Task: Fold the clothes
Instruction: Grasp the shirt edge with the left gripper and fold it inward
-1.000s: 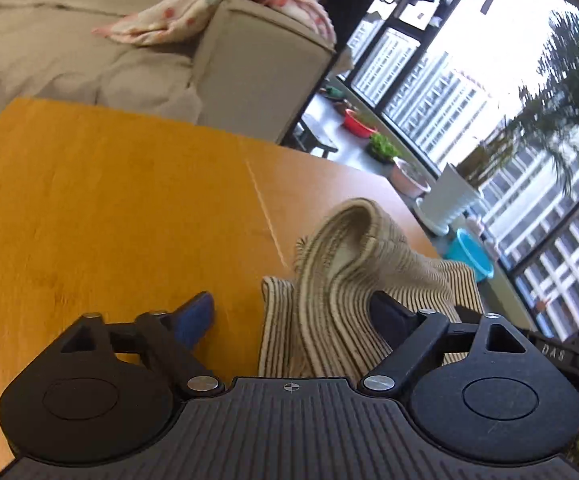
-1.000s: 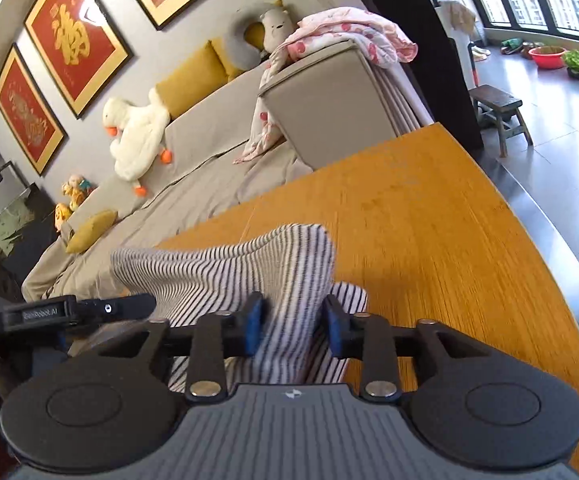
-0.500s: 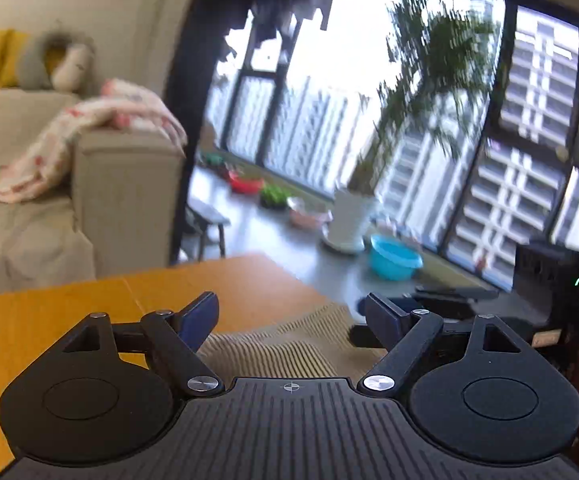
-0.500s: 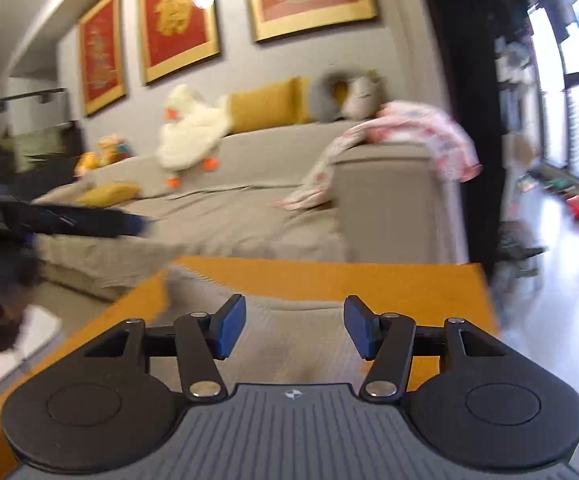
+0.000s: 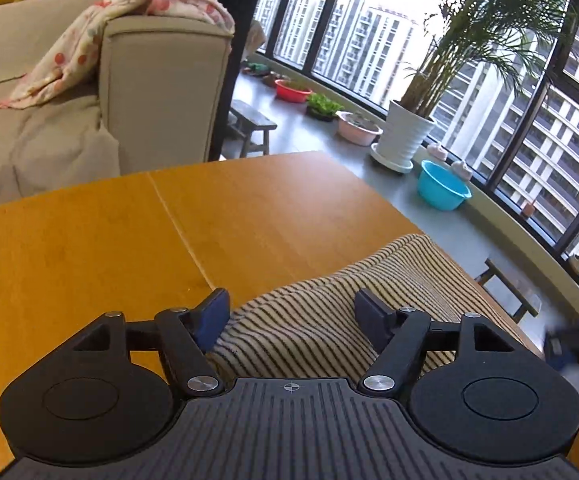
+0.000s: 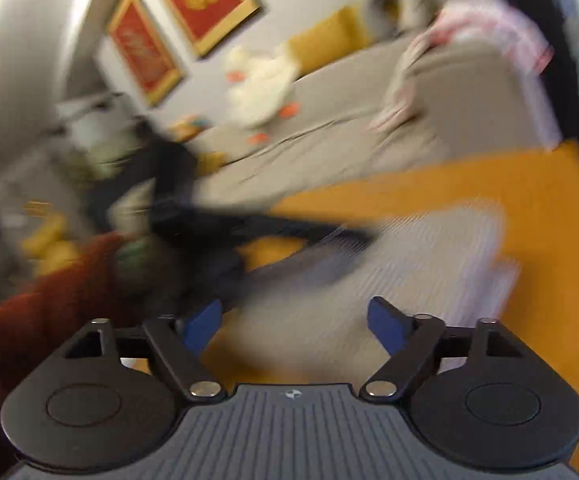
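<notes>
Hovering between folds, we hold our left tool (image 5: 291,316) with jaws apart over the striped garment (image 5: 341,312), which lies at five o'clock on the wooden bench (image 5: 89,240). Our right tool (image 6: 293,324) is spread too, its view blurred. Next we likely re-grip an edge. The sofa (image 5: 161,92) stands beyond, well clear.

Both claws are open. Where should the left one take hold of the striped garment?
My judgement: pinch the rounded near-left fold edge of the beige striped knit garment, coming straight ahead with the left claw. That edge bulges above the orange wooden table, between the open jaws.
</notes>
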